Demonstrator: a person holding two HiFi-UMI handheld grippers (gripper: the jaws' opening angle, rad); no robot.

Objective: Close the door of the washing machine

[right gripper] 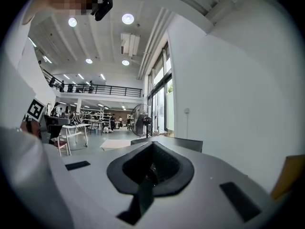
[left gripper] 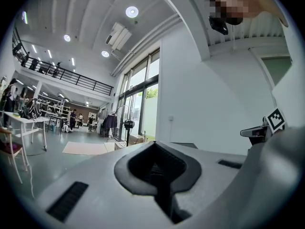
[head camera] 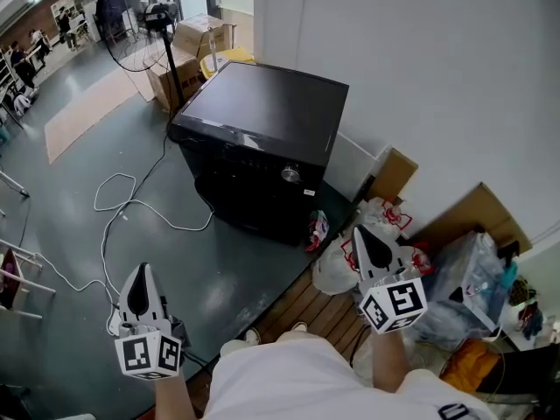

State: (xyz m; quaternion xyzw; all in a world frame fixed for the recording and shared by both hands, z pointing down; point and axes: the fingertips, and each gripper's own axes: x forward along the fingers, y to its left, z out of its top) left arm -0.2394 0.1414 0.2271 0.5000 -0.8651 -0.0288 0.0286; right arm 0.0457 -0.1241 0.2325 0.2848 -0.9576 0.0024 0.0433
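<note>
Against the white wall, one black washing machine (head camera: 262, 138) is seen on the grey floor, its flat top glossy, one round silver knob (head camera: 290, 175) on its dark front. Its door cannot be made out. Two tongs are held well before the machine: left tongs (head camera: 143, 274) and right tongs (head camera: 363, 234), both closed on nothing. One standing fan (head camera: 160, 14) is seen behind it.

The washer (head camera: 262, 138) stands mid-floor, its right side near the wall (head camera: 420, 77). A fan (head camera: 144, 33) and boxes (head camera: 197, 38) are behind it at 11 o'clock. A cable (head camera: 122, 201) lies on the floor at 9. Bags (head camera: 337, 274) sit at 4, just beside the washer's near corner. The left tongs (head camera: 143, 274) are at 7 and the right tongs (head camera: 366, 234) at 5, over the bags.
</note>
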